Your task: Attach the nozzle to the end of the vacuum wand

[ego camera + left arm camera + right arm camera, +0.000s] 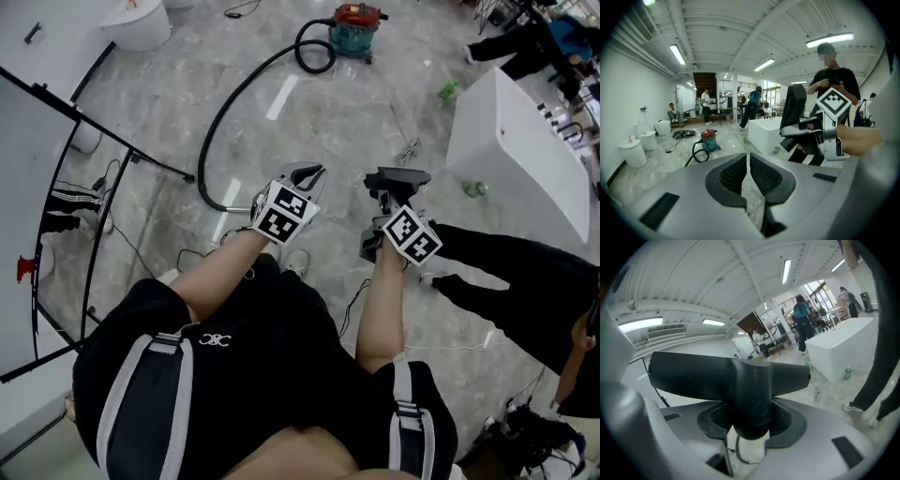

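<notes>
Grey marbled floor (375, 103) fills a wide hall. A red-and-teal vacuum (356, 26) stands at the top of the head view, and its black hose (225, 103) loops down toward the person's hands. The right claw (394, 192) grips the black nozzle (397, 176) by its round neck, with the crossbar lying across above the pads. The left claw (305, 175) is closed on nothing. Both hang over the floor at centre frame, near each other but apart.

I judge the step in hand to be bringing the nozzle to the wand, and no claw holds the wand yet. The empty claw should open, take the wand close to its mouth and steady it. Then the neck can be lined up straight and pushed on without twisting in the pads.

Only the right gripper view shows the neck seated between the pads. Below it on the floor is a thin curved tube (741, 457) with a pale tip; whether that is the wand I cannot tell. Only the left gripper view shows its own pads meeting. It also catches the nozzle side-on at the right, in front of a bystander (834, 84) in black.
</notes>
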